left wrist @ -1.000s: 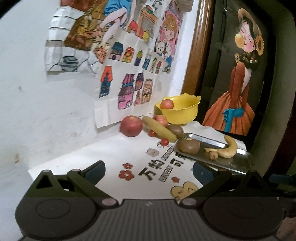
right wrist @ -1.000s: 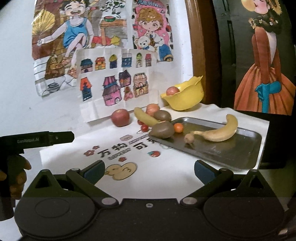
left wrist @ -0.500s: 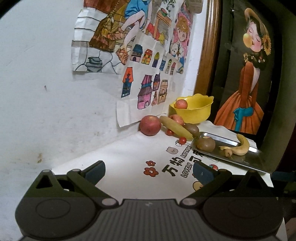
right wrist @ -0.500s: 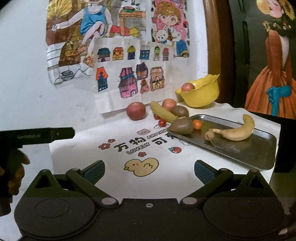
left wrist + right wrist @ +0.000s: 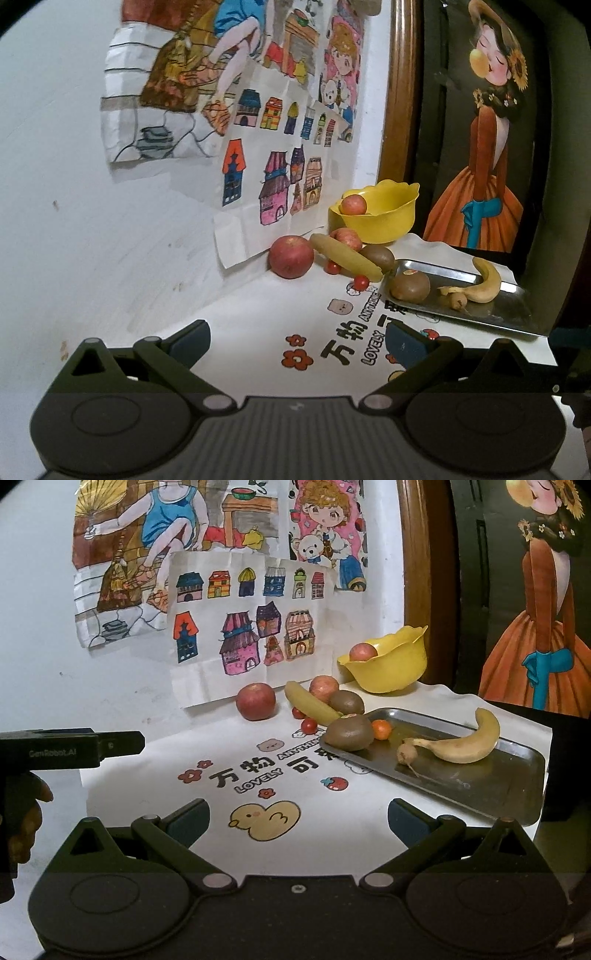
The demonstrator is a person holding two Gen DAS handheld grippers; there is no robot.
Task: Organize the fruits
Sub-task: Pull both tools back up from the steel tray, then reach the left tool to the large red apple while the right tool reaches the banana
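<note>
- The left gripper [image 5: 297, 341] fills the bottom of the left wrist view with its jaws spread wide and nothing between them; it hovers over the white printed cloth on the table [image 5: 258, 317].
- The right gripper [image 5: 297, 821] sits low in the right wrist view, likewise released and empty, above a printed yellow duck [image 5: 264, 819].
- All the fruit lies well apart from both grippers, toward the upper right of each frame.
- A metal tray [image 5: 480, 779] at centre right holds a kiwi [image 5: 349, 733], a small orange fruit [image 5: 381, 729], a banana [image 5: 461, 744] and a small pale round fruit [image 5: 406, 751] touching the banana's stem end.
- Just beside the tray's far corner, on the cloth, a second banana [image 5: 310, 701] leans across a second kiwi [image 5: 346, 701] and a red apple [image 5: 323, 687]; two cherry tomatoes [image 5: 308, 724] lie just in front of it.
- A larger red apple [image 5: 255, 701] stands alone to the left of that cluster, close to the wall drawings [image 5: 236, 638].
- A yellow bowl [image 5: 391, 668] at the back, above the tray, holds one apple [image 5: 363, 652].
- In the right wrist view, the left gripper's dark body enters from the left edge, held by a hand [image 5: 22, 823].
</note>
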